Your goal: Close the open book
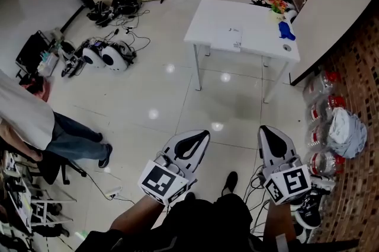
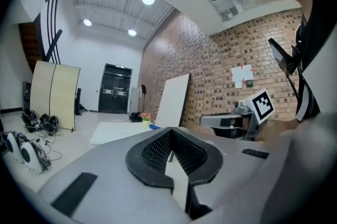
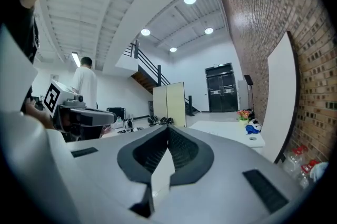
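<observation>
A white table (image 1: 260,37) stands on the shiny floor well ahead of me, and the white book (image 1: 228,38) lies flat on it near its front edge. Low in the head view, my left gripper (image 1: 203,133) and right gripper (image 1: 263,128) are held side by side, both far short of the table. Each is shut with nothing between its jaws. The left gripper view shows the left gripper (image 2: 170,130) with its tips meeting and the table (image 2: 113,132) beyond. In the right gripper view, the right gripper (image 3: 169,126) is likewise shut.
On the table's right end are a flower pot (image 1: 278,6) and a blue thing (image 1: 286,30). A white board (image 1: 337,2) leans on the brick wall, with water bottles (image 1: 323,108) below. Bags and cables (image 1: 106,55) lie left; a person (image 1: 35,120) stands there.
</observation>
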The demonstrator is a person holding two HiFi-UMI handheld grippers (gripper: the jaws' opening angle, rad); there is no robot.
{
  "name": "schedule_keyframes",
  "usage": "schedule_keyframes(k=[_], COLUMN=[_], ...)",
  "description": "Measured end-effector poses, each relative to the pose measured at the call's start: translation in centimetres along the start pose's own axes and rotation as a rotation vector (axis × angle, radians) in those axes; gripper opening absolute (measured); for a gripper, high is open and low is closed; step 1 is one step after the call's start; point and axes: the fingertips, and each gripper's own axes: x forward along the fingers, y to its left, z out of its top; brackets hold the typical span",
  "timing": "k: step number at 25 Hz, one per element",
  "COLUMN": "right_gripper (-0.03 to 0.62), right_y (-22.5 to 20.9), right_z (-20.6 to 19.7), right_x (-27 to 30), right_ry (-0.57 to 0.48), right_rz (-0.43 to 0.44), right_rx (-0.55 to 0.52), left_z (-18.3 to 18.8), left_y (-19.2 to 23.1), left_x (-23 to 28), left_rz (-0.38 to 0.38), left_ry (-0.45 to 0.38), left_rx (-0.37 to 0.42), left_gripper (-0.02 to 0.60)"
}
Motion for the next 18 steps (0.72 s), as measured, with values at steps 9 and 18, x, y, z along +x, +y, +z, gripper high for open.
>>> schedule_keyframes(k=[9,18], right_gripper=[0.000,0.000], right_y=[11.2,12.9], right_z=[-0.7,-0.1], right_x=[-4.8,-10.3], right_ry=[0.029,0.035], right_rz=[-0.092,-0.110], right_rx=[0.042,0.031], left_z=[-2.5,-0.9], left_y=[0.8,-3.6], left_x=[-11.2,-13.0], left_rz=[-0.068,-0.087], left_ry=[0.003,-0.021], left_rx=[-0.056,-0.045], left_gripper=[-0.003,-0.003])
